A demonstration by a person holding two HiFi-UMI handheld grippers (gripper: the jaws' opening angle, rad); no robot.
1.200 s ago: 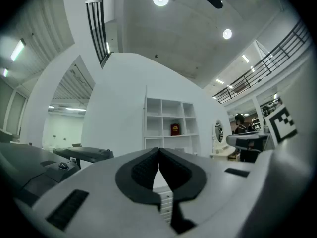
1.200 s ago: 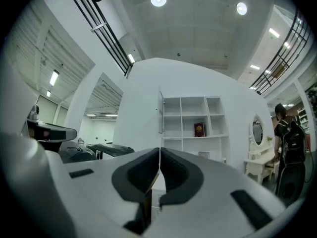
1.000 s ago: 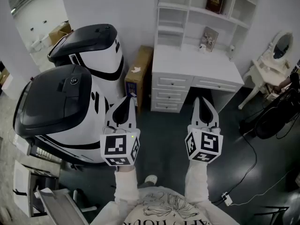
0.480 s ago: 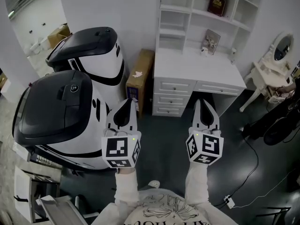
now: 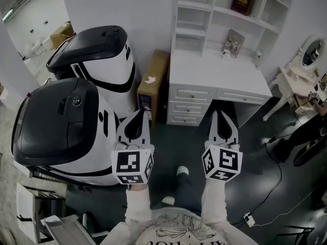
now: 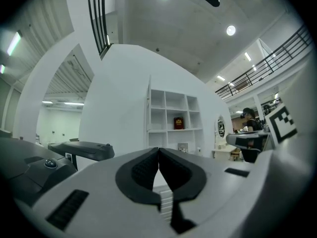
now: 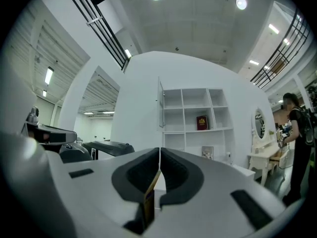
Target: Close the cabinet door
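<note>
Two grippers, left gripper (image 5: 139,112) and right gripper (image 5: 219,114), are hovering with jaws pressed together, empty; the cabinet door (image 7: 161,104) is standing open, well apart; closing is apparently not yet beginning.

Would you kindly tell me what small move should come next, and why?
Probably step forward toward the white shelf unit: the left tool and right tool are both shut, empty and well short of it, and its door looks open, edge-on at its upper left.

White shelf cabinet (image 5: 219,11), upper right of the head view; its left door (image 7: 161,108) stands open, edge-on.
</note>
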